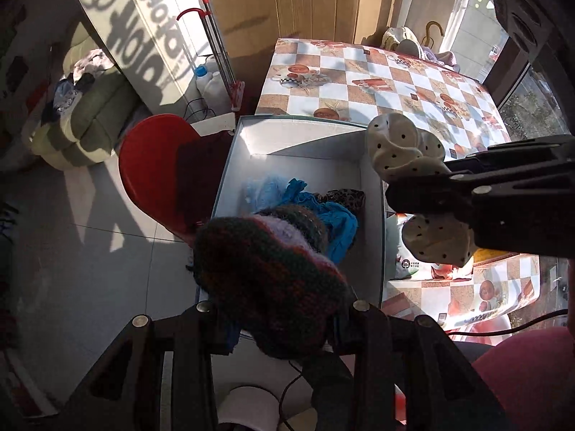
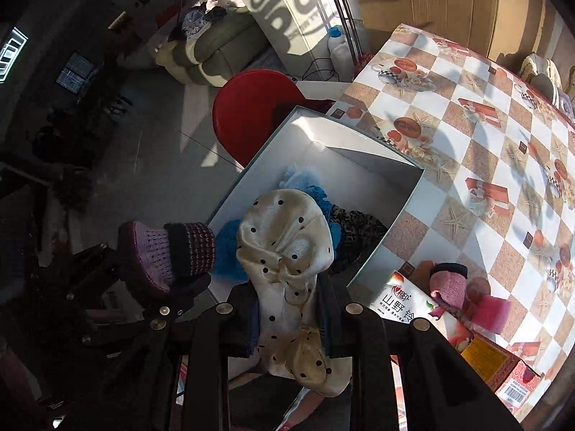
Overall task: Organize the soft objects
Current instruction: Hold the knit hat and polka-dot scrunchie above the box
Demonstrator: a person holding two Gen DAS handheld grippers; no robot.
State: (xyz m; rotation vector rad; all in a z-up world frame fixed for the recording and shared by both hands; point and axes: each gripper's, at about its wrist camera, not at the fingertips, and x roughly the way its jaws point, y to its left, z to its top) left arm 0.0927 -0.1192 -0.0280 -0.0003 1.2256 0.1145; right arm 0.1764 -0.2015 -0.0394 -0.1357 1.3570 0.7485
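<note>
Left gripper (image 1: 278, 318) fingers pinching striped knit hat (image 1: 266, 273); right gripper (image 2: 287, 318) fingers clamped on cream polka-dot cloth (image 2: 287, 244).

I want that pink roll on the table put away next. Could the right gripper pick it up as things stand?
Probably not yet. The right gripper is shut on the dotted cream cloth, so its fingers are full. The pink roll lies uncovered on the table beside the white box; the cloth must be dropped first.
</note>
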